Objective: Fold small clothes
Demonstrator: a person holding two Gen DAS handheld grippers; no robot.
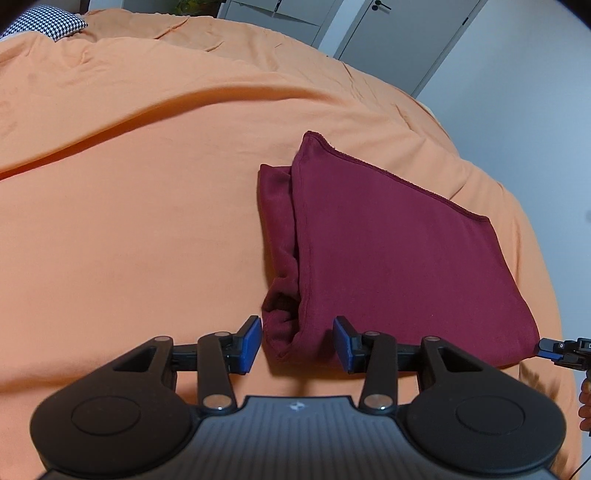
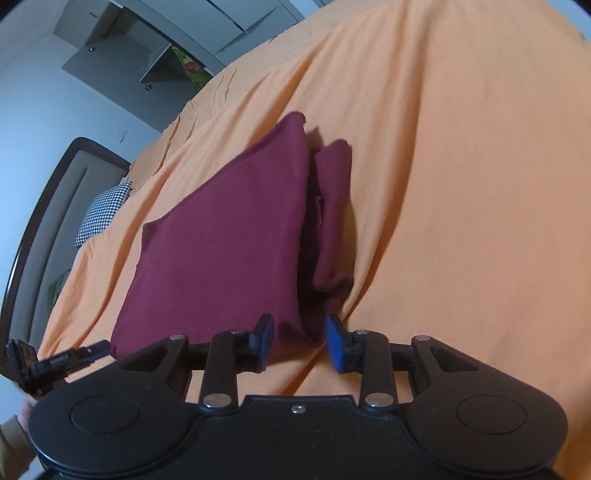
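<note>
A dark red garment (image 1: pixel 399 258) lies folded on the orange bed cover (image 1: pixel 147 221), with a narrower folded part (image 1: pixel 277 221) sticking out along its left side. My left gripper (image 1: pixel 297 343) is open at the garment's near left corner; the cloth sits between its blue pads (image 1: pixel 253 341) without being pinched. In the right wrist view the garment (image 2: pixel 221 251) shows its narrower part on the right. My right gripper (image 2: pixel 300 339) is open at the near right corner, the fold's edge between its pads (image 2: pixel 334 343). Each gripper shows at the edge of the other's view (image 1: pixel 561 349) (image 2: pixel 62 360).
The orange bed cover (image 2: pixel 461 184) spreads wide with soft creases around the garment. A black-and-white checked pillow (image 1: pixel 51 22) (image 2: pixel 103 214) lies at the head end by a dark headboard (image 2: pixel 44 221). Grey wardrobe doors (image 1: pixel 399 40) stand beyond the bed.
</note>
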